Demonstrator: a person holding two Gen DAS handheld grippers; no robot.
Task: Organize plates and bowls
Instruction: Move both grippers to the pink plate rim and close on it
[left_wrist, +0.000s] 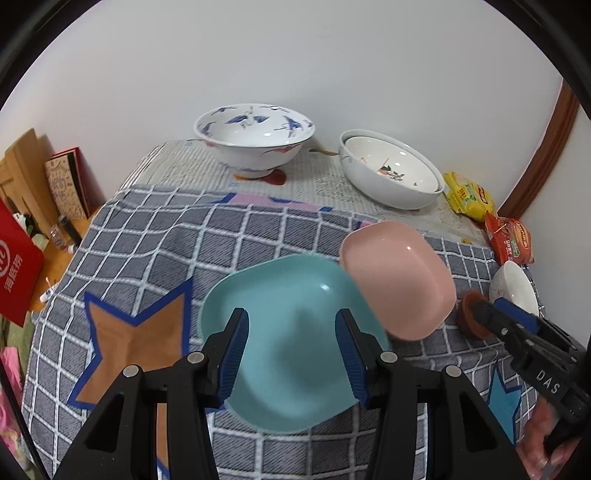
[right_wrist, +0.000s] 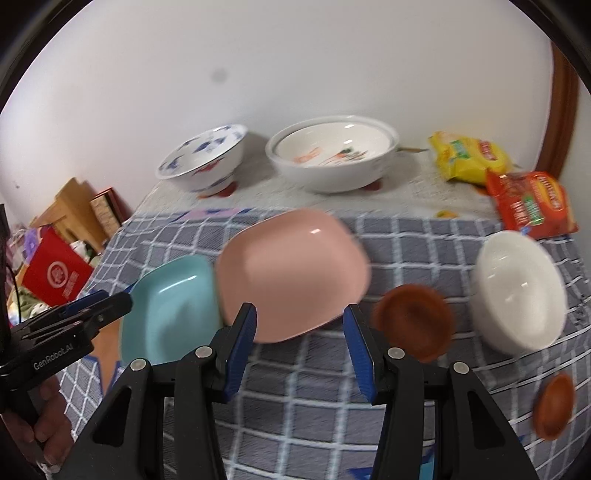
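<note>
A teal square plate (left_wrist: 288, 339) lies on the checked cloth, with a pink square plate (left_wrist: 399, 277) to its right, its left edge over the teal one. My left gripper (left_wrist: 291, 325) is open and empty, its fingers spread over the teal plate. My right gripper (right_wrist: 300, 321) is open and empty, just in front of the pink plate (right_wrist: 291, 273). The teal plate (right_wrist: 166, 310) lies left of it. A small brown dish (right_wrist: 415, 325), a white bowl (right_wrist: 521, 291) and another brown dish (right_wrist: 554, 406) lie to the right.
A blue-patterned bowl (left_wrist: 255, 136) and a large white bowl holding a smaller one (left_wrist: 391, 170) stand at the back by the wall. Yellow (right_wrist: 469, 157) and red (right_wrist: 532, 203) snack packets lie at the back right. Boxes (left_wrist: 18, 266) stand off the table's left edge.
</note>
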